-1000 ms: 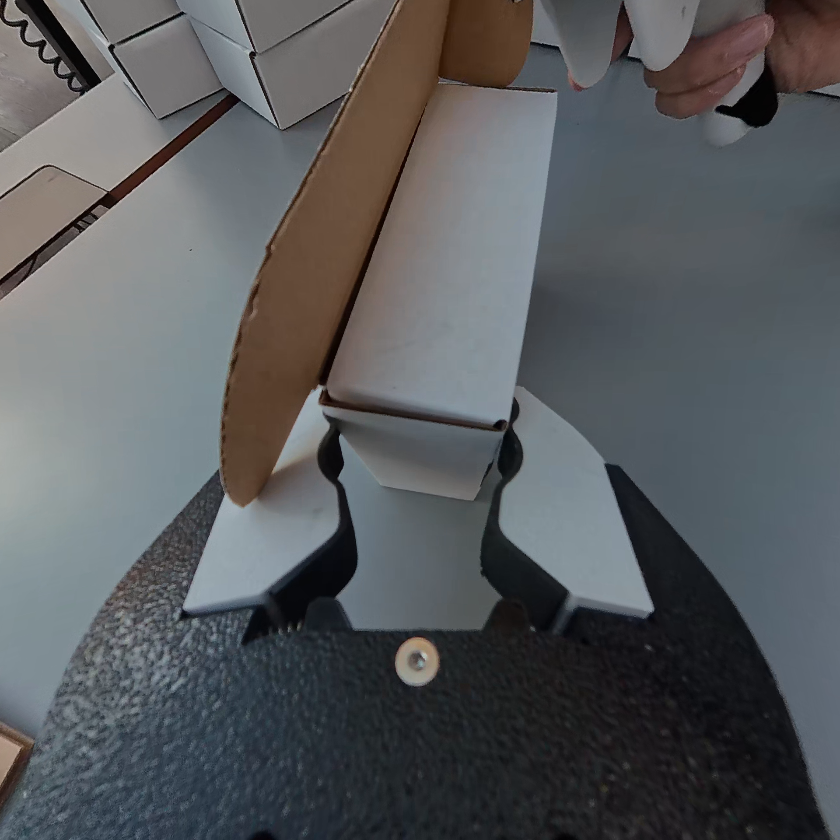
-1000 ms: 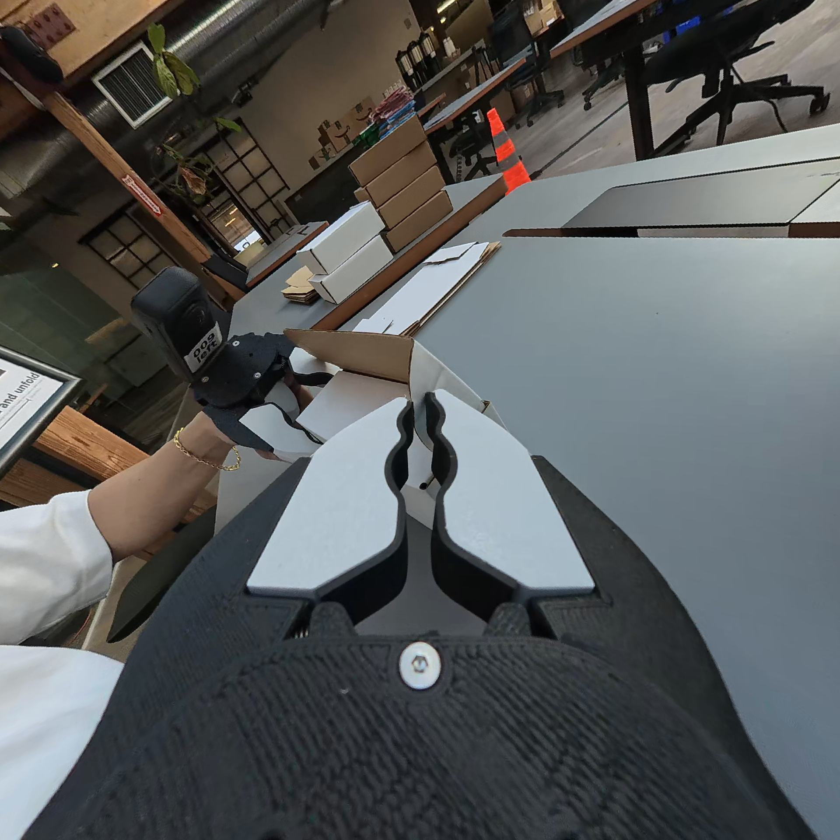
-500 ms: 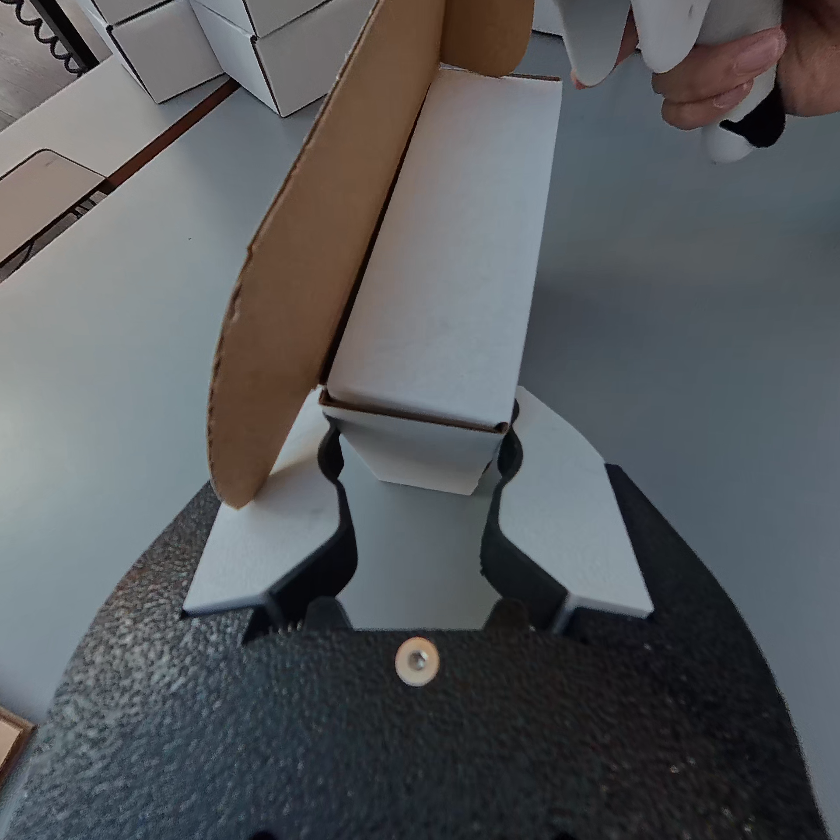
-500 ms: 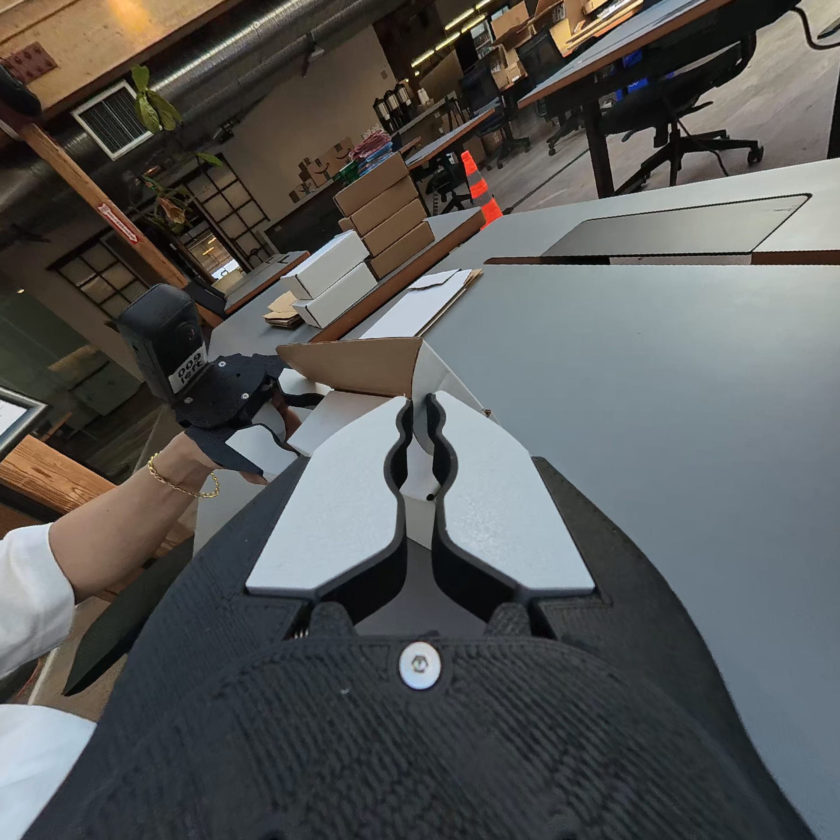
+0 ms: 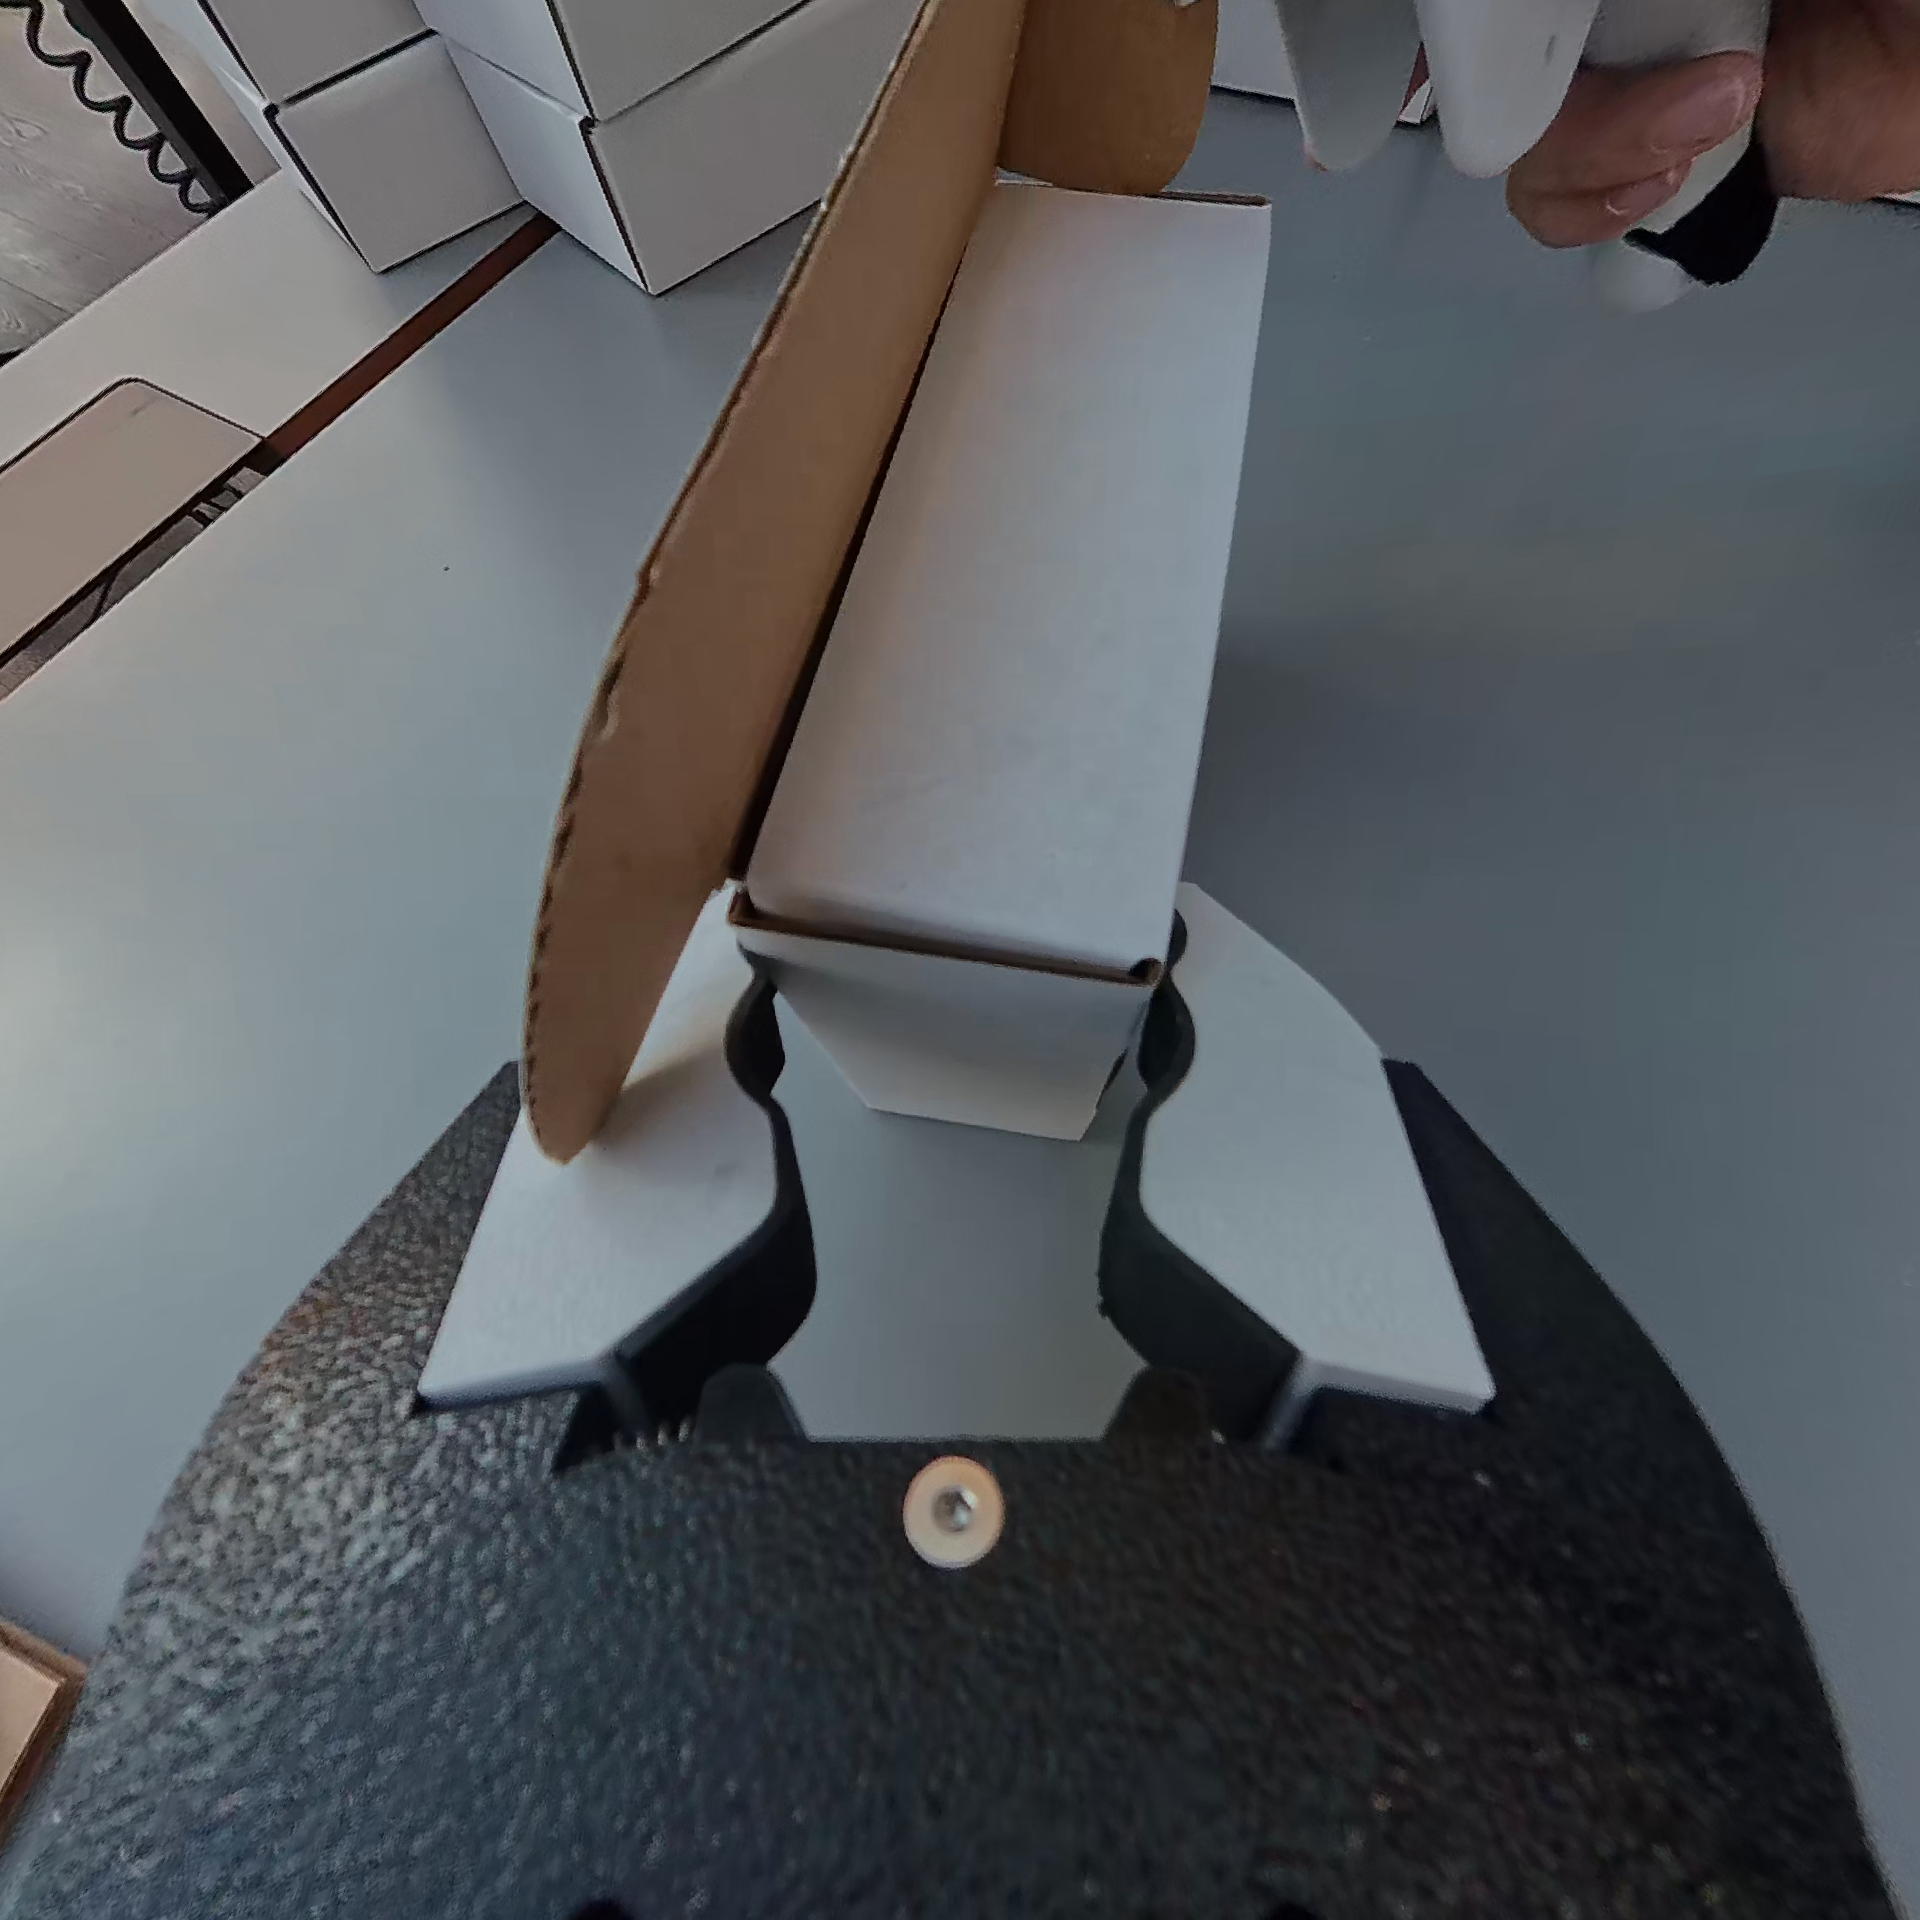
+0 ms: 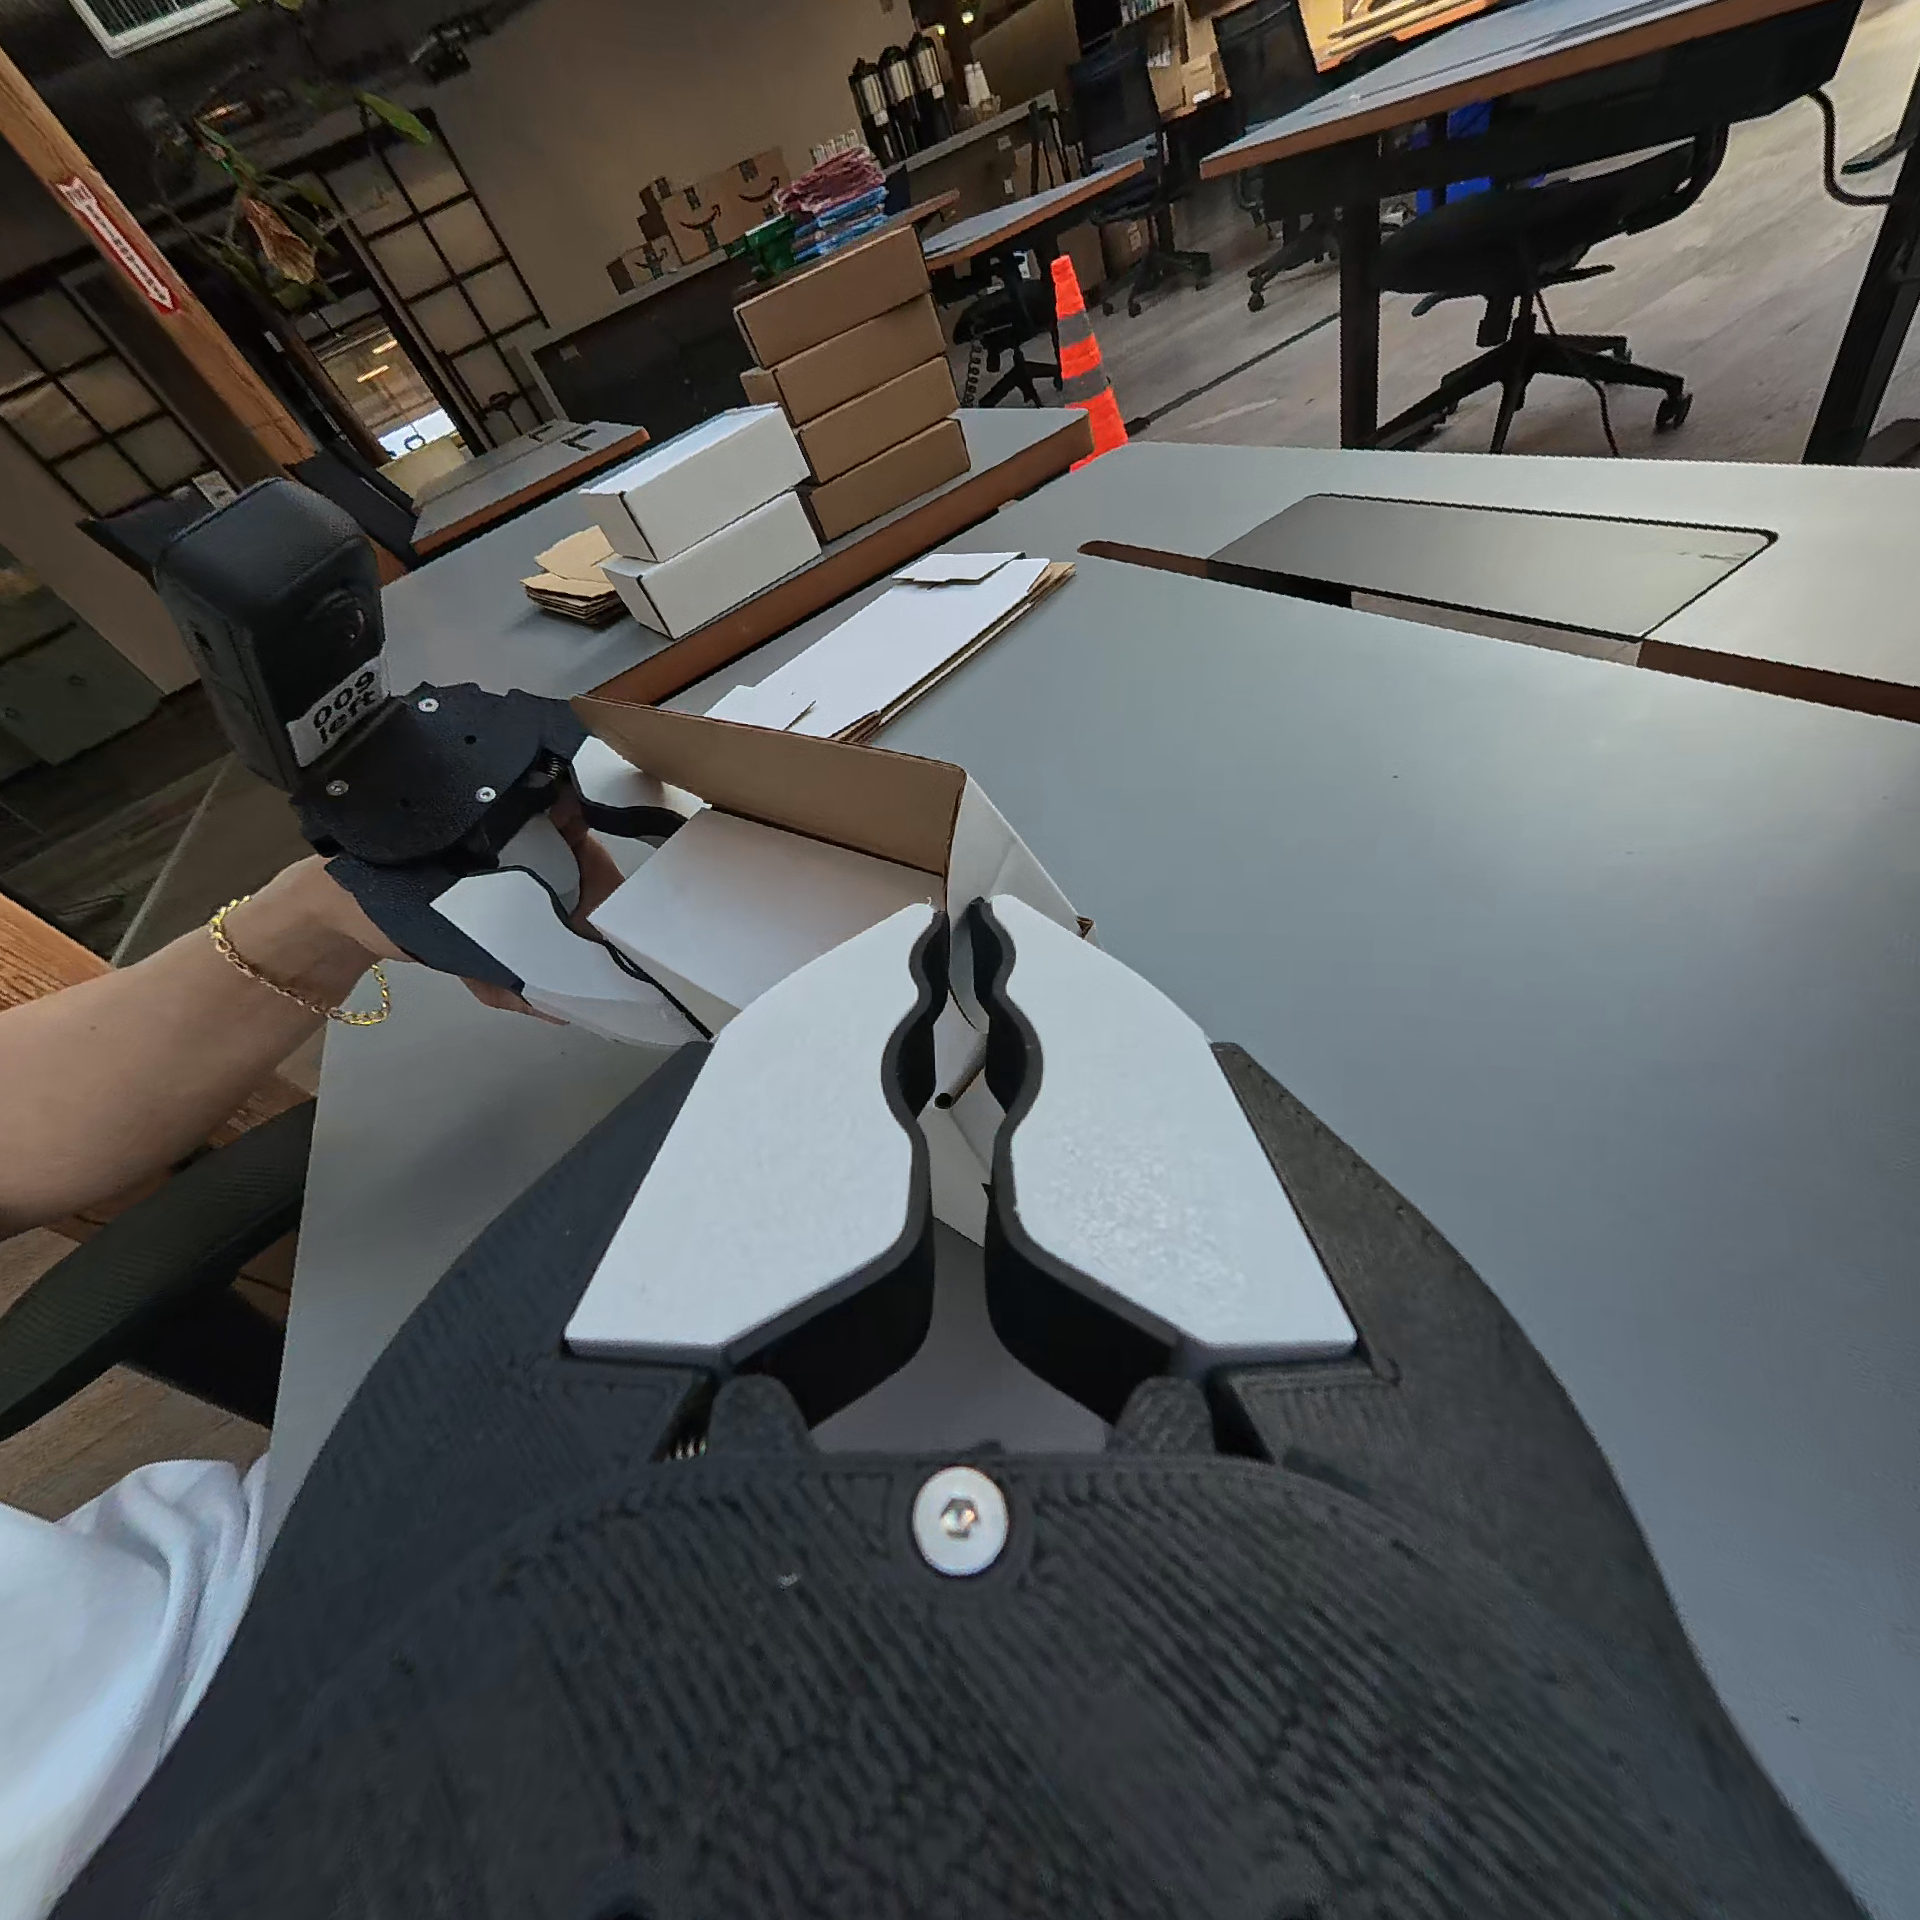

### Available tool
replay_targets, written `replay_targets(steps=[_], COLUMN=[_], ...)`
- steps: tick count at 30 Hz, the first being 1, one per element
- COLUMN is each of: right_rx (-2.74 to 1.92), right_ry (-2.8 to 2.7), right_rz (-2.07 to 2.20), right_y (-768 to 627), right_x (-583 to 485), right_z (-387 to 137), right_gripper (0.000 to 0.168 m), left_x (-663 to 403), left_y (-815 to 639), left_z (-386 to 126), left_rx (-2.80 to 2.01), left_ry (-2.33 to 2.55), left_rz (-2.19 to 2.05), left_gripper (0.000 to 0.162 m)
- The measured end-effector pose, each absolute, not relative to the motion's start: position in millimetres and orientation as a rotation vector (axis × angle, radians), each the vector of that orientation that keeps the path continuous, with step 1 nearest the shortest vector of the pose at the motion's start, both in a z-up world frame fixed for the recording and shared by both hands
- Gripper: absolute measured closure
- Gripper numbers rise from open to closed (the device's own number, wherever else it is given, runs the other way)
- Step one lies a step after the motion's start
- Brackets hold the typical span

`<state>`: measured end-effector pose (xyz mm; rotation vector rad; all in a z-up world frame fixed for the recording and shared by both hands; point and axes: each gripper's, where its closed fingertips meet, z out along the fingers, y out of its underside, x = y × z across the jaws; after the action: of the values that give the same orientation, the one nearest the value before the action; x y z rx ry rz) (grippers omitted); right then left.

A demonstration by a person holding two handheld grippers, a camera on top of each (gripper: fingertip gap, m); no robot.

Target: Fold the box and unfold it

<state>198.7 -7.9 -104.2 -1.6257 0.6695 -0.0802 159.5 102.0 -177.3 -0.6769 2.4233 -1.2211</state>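
place: open workshop-style office or packing space | tables: long grey table (image 6: 1455,831) sitting among rows of others | stock: stacked brown cartons (image 6: 862,364), white boxes (image 6: 707,520) and flat cardboard blanks (image 6: 935,634) lying about | also showing: office chair (image 6: 1507,260), orange traffic cone (image 6: 1081,353), exposed ceiling vent, gridded windows

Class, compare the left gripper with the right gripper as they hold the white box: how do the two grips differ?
1. The left gripper has its jaws set wide, spanning the box's narrow end; the right gripper is nearly shut, pinching a thin cardboard flap.
2. The left gripper holds the folded body; the right gripper holds the panel beside the raised brown-lined lid.
Shared: both have white fingers on black bodies and grip the same box.
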Motion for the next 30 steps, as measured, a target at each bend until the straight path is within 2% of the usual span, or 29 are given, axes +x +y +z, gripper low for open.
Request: replay_targets(steps=[19, 24, 30], right_rx=[-1.726, -1.715, -1.709], right_ry=[0.691, 0.737, 0.759], right_rz=[-0.216, -0.279, -0.327], right_y=[-9, -7, -6], right_x=[201, 206, 207], right_z=[-113, -114, -113], right_gripper=[0.165, 0.166, 0.166], left_x=[164, 162, 148], left_y=[102, 105, 124], left_z=[-178, -182, -153], left_rx=[-0.699, -0.568, -0.602], left_ry=[2.432, 2.386, 2.237], left_rz=[-1.250, -1.188, -1.377], left_gripper=[0.093, 0.090, 0.090])
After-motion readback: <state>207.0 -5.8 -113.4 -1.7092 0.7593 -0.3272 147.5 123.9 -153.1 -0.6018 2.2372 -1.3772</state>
